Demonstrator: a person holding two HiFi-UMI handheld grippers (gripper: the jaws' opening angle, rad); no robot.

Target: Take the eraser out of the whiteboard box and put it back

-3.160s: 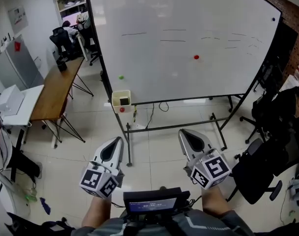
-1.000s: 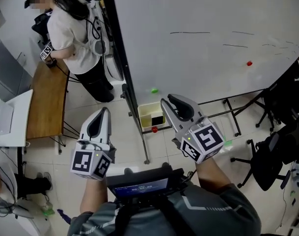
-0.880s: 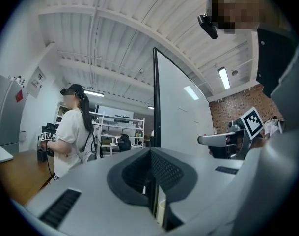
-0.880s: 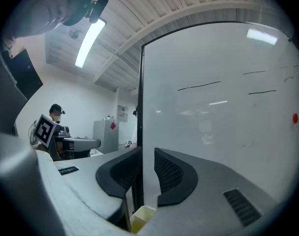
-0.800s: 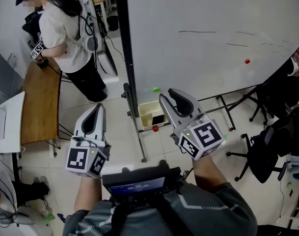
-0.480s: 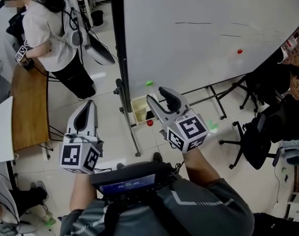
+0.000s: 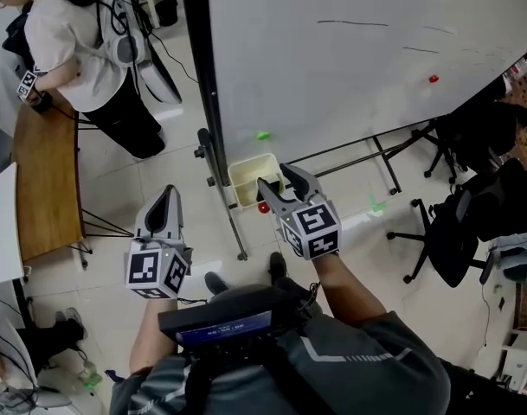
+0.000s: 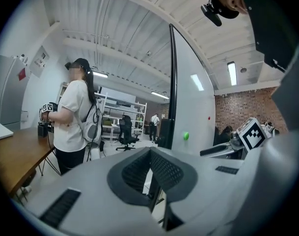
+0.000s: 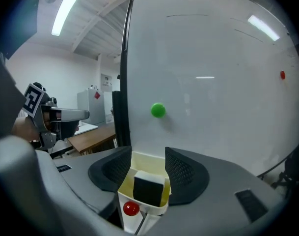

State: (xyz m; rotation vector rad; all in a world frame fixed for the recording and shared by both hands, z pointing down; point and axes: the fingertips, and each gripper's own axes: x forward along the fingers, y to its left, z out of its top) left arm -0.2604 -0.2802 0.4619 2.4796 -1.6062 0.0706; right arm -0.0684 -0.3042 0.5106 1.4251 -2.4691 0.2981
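Eraser [image 9: 149,191] in box [image 9: 126,183], between right tongs [image 9: 148,167], jaws opening

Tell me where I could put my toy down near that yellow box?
The wooden table left of the whiteboard is mostly bare. The yellow box is crowded: the eraser fills its middle, leaving only narrow gaps either side.

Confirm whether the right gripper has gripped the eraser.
No: the right gripper has just been opening, jaws clear of the eraser in the whiteboard box.

Bright, even light from ceiling tubes [image 9: 66,11] throws streaks of glare on the whiteboard [image 9: 223,112], and both gripper views curve into dark, round fisheye edges.
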